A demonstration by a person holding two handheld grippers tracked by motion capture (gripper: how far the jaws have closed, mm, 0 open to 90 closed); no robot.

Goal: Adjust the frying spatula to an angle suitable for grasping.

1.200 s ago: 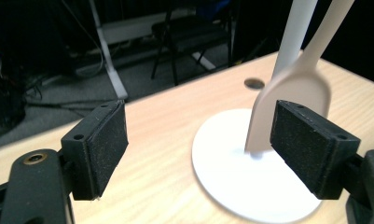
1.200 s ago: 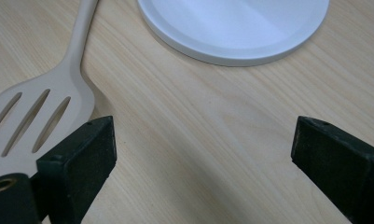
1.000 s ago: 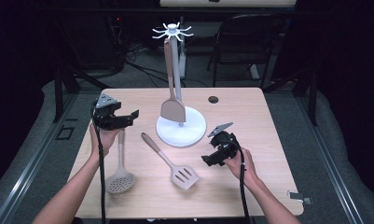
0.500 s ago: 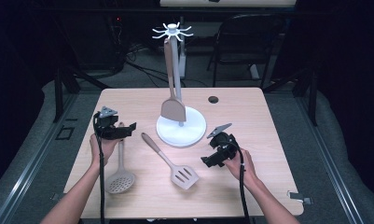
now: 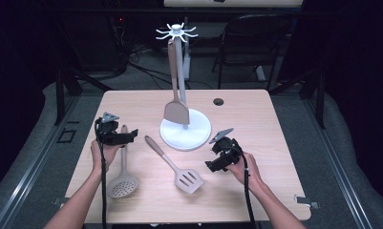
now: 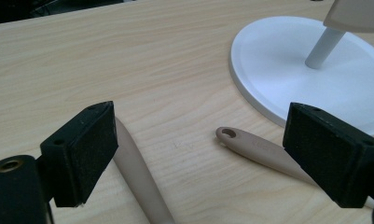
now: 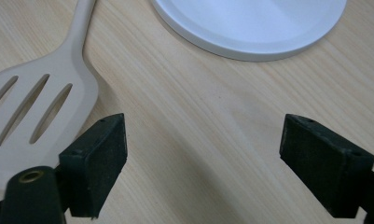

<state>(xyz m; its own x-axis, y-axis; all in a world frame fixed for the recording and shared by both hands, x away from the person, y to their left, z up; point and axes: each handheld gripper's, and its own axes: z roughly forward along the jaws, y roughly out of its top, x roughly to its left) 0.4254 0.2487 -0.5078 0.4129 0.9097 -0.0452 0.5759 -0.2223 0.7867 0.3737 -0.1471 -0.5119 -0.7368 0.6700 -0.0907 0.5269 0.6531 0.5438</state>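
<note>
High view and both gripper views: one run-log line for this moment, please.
left gripper: open, above beige skimmer spoon handle | right gripper: open, beside beige slotted spatula | beige solid turner: hanging on white rack

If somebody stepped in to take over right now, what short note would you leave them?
Left gripper: open, low over the beige round skimmer spoon's handle, holding nothing.
Right gripper: open, empty, just above the wooden table beside the beige slotted spatula.
White utensil stand with a round base: one beige solid turner already hangs from its top hooks.
Left to do, probably: pick up the skimmer, then the slotted spatula, and hang each on the stand.
</note>
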